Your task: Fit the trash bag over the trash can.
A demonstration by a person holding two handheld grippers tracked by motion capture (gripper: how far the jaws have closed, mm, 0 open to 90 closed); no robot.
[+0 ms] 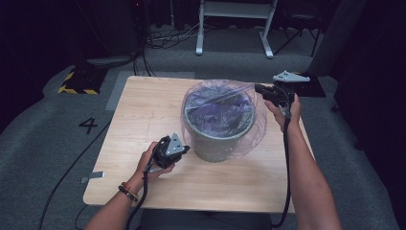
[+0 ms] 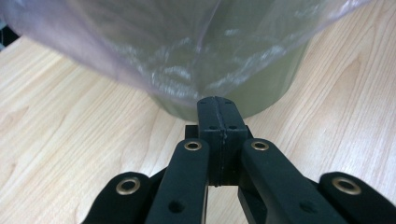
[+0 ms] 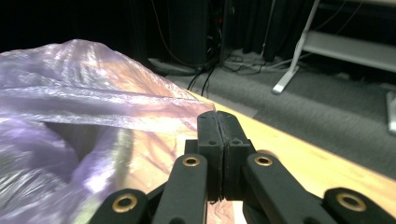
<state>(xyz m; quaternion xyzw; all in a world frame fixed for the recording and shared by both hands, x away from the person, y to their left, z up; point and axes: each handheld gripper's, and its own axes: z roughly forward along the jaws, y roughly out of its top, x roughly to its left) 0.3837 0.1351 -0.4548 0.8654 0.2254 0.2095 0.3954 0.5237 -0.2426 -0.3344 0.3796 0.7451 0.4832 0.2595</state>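
I had the translucent purple bag [image 1: 225, 112] draped over the grey-green bin [image 1: 219, 139], which stood upright near the middle of the wooden table [image 1: 139, 115]. My left gripper [image 1: 184, 149] sat low at the bin's near left side, just beside its wall, jaws pressed fully together. In the left gripper view the bag's hanging edge [image 2: 187, 70] came down right to the closed tips [image 2: 218, 105] and looked pinched there, though I could not be sure the film ran between the pads. My right gripper [image 1: 258, 88] was held above the table at the bin's far right. Its jaws were also fully together, and in the right gripper view a taut fold of the bag [image 3: 116, 114] ran straight into the tips [image 3: 217, 119], so it had the film clamped. The bag lined the bin's inside; I saw nothing else in it. The only writing I could read was a "4" [image 1: 88, 125] on the grey floor left of the table.
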